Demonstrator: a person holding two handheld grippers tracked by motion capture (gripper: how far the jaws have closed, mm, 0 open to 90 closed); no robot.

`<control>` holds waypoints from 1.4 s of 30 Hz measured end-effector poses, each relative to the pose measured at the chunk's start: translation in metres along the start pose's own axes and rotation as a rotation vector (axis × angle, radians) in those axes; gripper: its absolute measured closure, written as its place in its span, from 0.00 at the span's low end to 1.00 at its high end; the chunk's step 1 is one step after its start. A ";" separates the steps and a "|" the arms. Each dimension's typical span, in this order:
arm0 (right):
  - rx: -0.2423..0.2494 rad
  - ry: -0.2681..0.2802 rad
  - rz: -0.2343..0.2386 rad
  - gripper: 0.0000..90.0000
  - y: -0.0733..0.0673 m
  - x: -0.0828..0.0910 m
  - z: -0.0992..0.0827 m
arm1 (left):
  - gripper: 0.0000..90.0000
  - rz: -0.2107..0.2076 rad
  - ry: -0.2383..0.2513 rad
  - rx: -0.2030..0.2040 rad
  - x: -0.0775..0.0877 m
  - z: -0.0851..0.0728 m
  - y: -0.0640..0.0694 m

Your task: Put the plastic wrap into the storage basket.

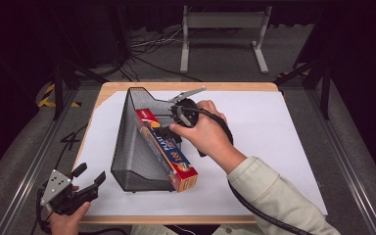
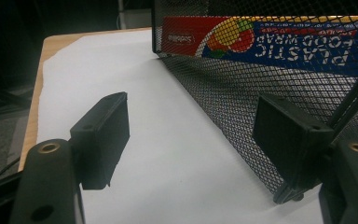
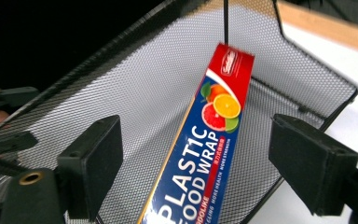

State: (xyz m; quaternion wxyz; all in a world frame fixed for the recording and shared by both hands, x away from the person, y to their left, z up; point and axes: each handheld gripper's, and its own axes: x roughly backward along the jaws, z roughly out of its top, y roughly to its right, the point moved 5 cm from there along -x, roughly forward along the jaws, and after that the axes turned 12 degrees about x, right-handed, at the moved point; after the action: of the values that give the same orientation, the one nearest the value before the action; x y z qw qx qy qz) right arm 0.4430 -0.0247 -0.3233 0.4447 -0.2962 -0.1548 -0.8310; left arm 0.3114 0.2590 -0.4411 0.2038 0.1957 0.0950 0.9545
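High view first: the box of plastic wrap (image 1: 168, 149) is lying in the black mesh basket (image 1: 127, 147), slanted along its floor, with its near end poking out of the basket's open front. The basket itself sits on the white sheet (image 1: 274, 127) that covers the table.

And the right gripper (image 1: 172, 128) is right above the basket, over the far half of the box, the hand (image 1: 203, 129) curled round its body. Over to the right gripper view: both jaws stand wide apart, nothing pinched, and the box (image 3: 205, 154) lies clear beneath the gap between them, on the basket's mesh (image 3: 135, 102). So that gripper is released, no contact with the box.

The left gripper (image 1: 89, 177) waits near the basket's front left corner, jaws spread and empty; in the left gripper view the basket wall (image 2: 242, 98) is just ahead, with the box's label (image 2: 279, 42) readable through the mesh.

My read: the placing looks done, box delivered to the basket. What's left is little — pull the right hand clear, and maybe nudge the protruding end further in if it's meant to sit fully inside.
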 end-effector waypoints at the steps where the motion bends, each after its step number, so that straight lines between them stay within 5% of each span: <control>1: 0.000 0.000 0.000 0.20 0.000 0.000 0.000 | 0.31 0.000 0.000 0.000 0.000 0.000 0.000; 24: 0.089 0.109 -0.027 0.20 0.034 0.092 -0.044 | 0.31 0.005 -0.005 -0.010 0.000 0.000 0.001; 32: 0.101 0.127 -0.030 0.20 0.049 0.126 -0.071 | 0.31 0.006 -0.005 -0.010 0.000 0.000 0.001; 42: 0.128 0.186 -0.107 0.20 0.071 0.162 -0.122 | 0.31 0.009 -0.007 -0.005 0.000 0.000 0.002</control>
State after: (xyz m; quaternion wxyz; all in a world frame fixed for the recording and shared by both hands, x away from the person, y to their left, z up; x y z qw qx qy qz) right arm 0.3893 -0.2329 -0.3162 0.4302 -0.1803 -0.1811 -0.8658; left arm 0.3113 0.2574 -0.4406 0.2004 0.1987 0.0908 0.9550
